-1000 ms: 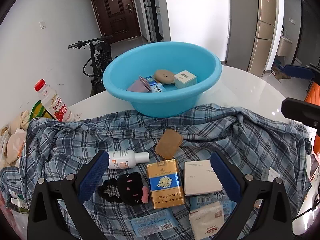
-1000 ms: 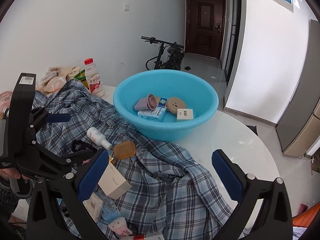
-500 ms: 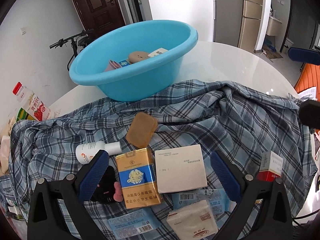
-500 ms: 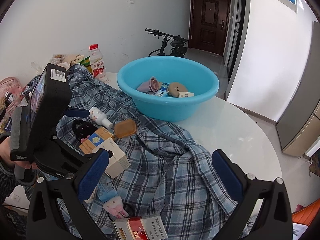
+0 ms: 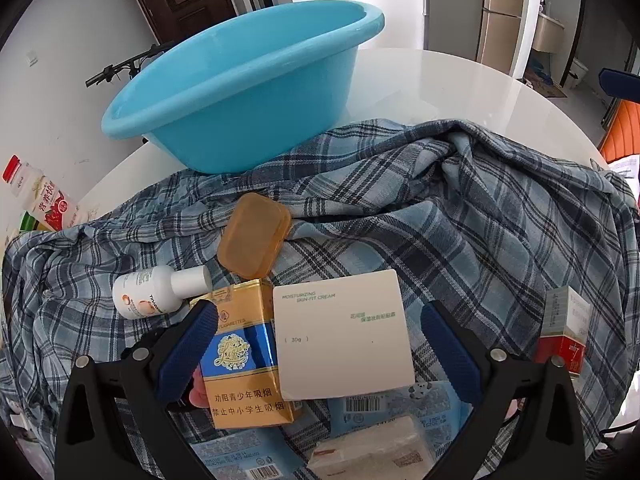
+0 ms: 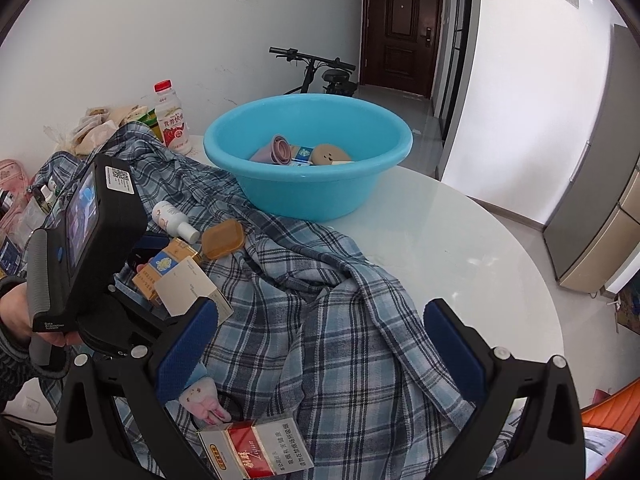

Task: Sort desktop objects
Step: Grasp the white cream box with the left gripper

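Observation:
My left gripper (image 5: 320, 332) is open, low over the plaid shirt (image 5: 460, 220), with a gold and blue cigarette pack (image 5: 244, 356) and a white cream box (image 5: 344, 336) between its fingers. An amber plastic case (image 5: 254, 240) and a small white bottle (image 5: 160, 296) lie just beyond. The blue basin (image 5: 240, 92) stands behind them. My right gripper (image 6: 320, 344) is open and empty above the shirt (image 6: 340, 320). A red cigarette pack (image 6: 256, 452) lies under it. The basin (image 6: 308, 184) holds a pink cup, a blue box and a tan round thing.
A red-capped drink bottle (image 6: 172, 120) and bags stand at the table's left by the wall. A red and white box (image 5: 568, 328) lies on the shirt at right. Blue packets and a tissue pack (image 5: 372, 452) lie near the front. The white tabletop (image 6: 460, 240) stretches right of the basin.
My left gripper has dropped lower and moved forward over the cigarette pack and white box, which now sit between its fingers. My right gripper has pulled back and up a little.

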{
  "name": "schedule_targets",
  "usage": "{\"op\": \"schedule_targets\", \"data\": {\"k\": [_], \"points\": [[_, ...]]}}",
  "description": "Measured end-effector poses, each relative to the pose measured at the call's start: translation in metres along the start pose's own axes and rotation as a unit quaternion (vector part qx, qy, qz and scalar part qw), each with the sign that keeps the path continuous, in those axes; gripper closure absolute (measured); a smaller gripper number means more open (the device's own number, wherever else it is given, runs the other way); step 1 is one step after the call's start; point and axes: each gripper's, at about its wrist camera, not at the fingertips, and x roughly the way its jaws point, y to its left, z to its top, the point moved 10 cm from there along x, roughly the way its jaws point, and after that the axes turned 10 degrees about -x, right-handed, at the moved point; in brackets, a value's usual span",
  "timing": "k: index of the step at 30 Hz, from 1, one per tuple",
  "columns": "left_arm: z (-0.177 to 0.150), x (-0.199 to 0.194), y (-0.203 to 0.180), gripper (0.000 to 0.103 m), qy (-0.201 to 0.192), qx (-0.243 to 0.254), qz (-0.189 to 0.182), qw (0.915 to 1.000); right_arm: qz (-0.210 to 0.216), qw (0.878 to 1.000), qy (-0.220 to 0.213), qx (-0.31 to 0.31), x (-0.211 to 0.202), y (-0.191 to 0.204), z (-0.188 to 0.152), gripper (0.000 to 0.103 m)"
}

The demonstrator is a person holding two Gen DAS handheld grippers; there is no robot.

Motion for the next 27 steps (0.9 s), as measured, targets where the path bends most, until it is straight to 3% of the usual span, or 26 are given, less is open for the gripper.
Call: {"op": "schedule_targets", "data": {"k": [2,4,5,11,18,27], "points": [[0.000,0.003,-0.001,0.004,-0.002,0.001,0.001,1.0000,0.009,1.000,0.003,0.009,0.002,0.000,-0.003,0.000],[-0.001,0.004,-0.001,0.032,0.001,-0.008,-0.010,0.9999,0.006,1.000,0.005,0.012,0.003,-0.002,-0.006,0.000],[-0.003,0.005,-0.001,0.038,0.007,-0.016,-0.016,0.9997,0.002,1.000,0.006,0.012,0.004,-0.004,-0.008,0.000],[-0.003,-0.014,-0.002,0.038,-0.028,0.025,0.013,0.9992,0.003,0.999,0.016,0.028,0.008,-0.013,-0.018,0.000],[-0.003,-0.037,-0.003,0.038,-0.041,0.032,0.003,0.9986,0.021,0.998,0.028,0.043,0.009,-0.011,-0.037,0.000],[-0.007,-0.056,0.003,0.038,-0.052,0.030,-0.006,0.9982,0.021,0.998,0.048,-0.046,0.002,0.021,-0.080,0.000]]}}
